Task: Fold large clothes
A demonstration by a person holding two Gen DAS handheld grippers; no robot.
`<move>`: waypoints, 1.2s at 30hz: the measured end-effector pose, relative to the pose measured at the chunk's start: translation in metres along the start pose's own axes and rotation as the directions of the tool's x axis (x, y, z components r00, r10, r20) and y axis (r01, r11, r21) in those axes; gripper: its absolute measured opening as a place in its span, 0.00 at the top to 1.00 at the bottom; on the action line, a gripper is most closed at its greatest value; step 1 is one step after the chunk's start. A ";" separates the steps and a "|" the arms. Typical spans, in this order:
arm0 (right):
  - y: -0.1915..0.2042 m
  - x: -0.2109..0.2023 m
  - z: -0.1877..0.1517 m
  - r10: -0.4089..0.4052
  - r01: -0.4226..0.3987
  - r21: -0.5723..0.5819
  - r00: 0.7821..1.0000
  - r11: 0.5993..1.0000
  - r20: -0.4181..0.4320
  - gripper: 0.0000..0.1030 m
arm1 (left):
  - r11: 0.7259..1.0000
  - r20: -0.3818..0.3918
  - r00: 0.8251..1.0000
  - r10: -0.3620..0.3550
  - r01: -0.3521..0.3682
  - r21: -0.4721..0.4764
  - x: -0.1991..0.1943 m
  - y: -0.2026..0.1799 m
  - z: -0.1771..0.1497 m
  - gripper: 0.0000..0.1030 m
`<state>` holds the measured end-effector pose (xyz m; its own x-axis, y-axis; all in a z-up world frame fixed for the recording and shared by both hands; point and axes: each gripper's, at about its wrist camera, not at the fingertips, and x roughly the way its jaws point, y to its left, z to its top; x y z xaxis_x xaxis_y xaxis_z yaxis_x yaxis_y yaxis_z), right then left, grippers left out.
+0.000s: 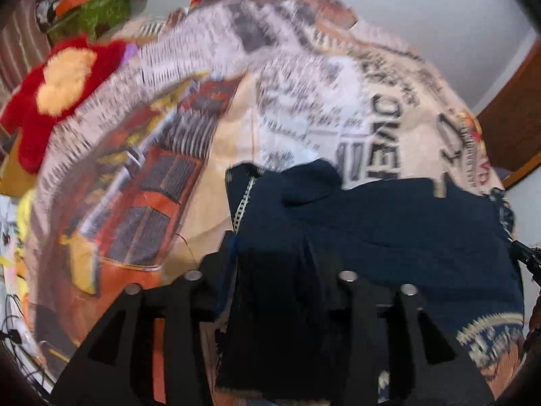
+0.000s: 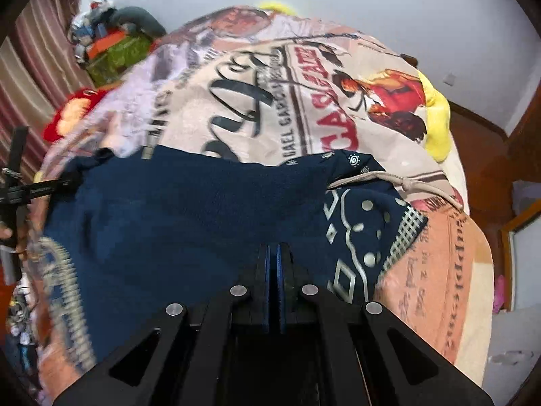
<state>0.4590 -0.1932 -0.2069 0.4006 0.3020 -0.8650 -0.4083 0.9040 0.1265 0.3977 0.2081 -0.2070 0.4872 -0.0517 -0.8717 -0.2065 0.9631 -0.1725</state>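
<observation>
Both hand-held grippers, left [image 1: 270, 267] and right [image 2: 274, 264], are clamped on opposite edges of the navy patterned fabric garment [image 2: 175, 216], holding it spread over the printed bedspread [image 2: 270, 94] for folding.

The navy garment [image 2: 175, 209] is showing pale geometric print, the bedspread [image 2: 270, 101] is displaying beige poster graphics, and a plush toy [image 1: 50, 101] is glowing red.

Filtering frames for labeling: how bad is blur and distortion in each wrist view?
Left wrist: heavy motion blur on the printed bedspread, navy garment softer; right wrist: bedspread print sharp at centre, smeared along the left edge; both show strong fisheye bending and dark corner vignetting.
</observation>
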 end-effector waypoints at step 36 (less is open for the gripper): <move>0.028 -0.051 -0.029 0.166 -0.163 0.090 0.986 0.983 -0.029 0.99 | 0.702 -0.024 0.856 -0.517 0.407 -0.585 0.003 0.045 -0.150 0.21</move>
<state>0.4038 -0.1922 -0.1736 0.3038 0.4390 -0.8456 -0.3924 0.8664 0.3088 0.2629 0.2122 -0.2860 0.5034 -0.5482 -0.6679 -0.4424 0.5004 -0.7442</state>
